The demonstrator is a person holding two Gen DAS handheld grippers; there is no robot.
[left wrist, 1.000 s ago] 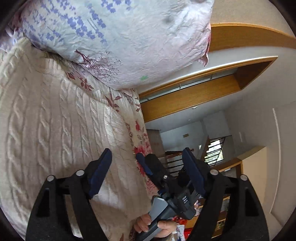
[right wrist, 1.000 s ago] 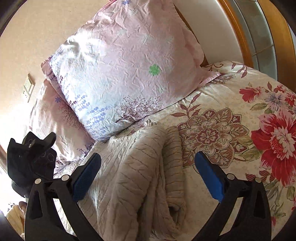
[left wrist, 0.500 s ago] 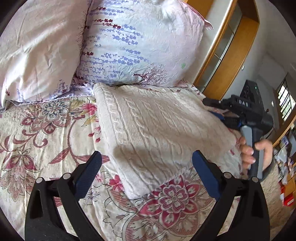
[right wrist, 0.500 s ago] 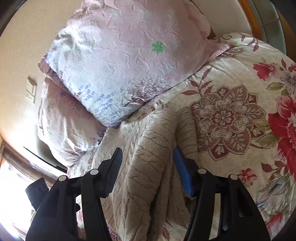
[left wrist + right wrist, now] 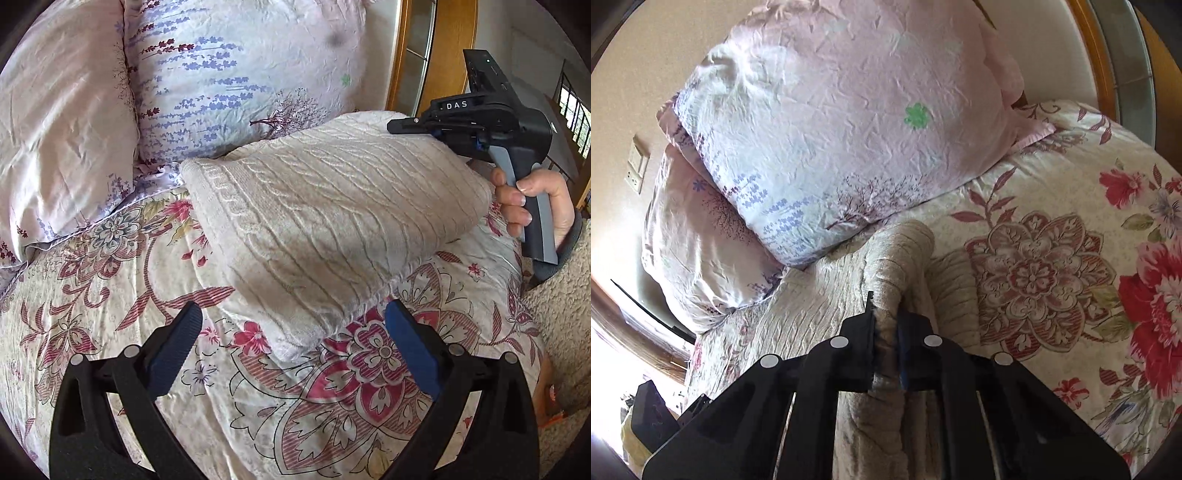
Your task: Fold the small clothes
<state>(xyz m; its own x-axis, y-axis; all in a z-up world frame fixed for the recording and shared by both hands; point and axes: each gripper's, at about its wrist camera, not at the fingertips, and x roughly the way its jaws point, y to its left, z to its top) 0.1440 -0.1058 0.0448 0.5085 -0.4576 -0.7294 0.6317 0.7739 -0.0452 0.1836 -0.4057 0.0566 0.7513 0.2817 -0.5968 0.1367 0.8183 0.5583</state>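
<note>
Two claws now differ: the left claw [image 5: 291, 347], spread wide and empty, hangs just short of the near corner of the cream knit sweater [image 5: 332, 229] on the floral bedspread [image 5: 110, 295]; beyond, the right claw [image 5: 886, 328], open a second ago, has pinched its far edge, so a fold can begin.
</note>
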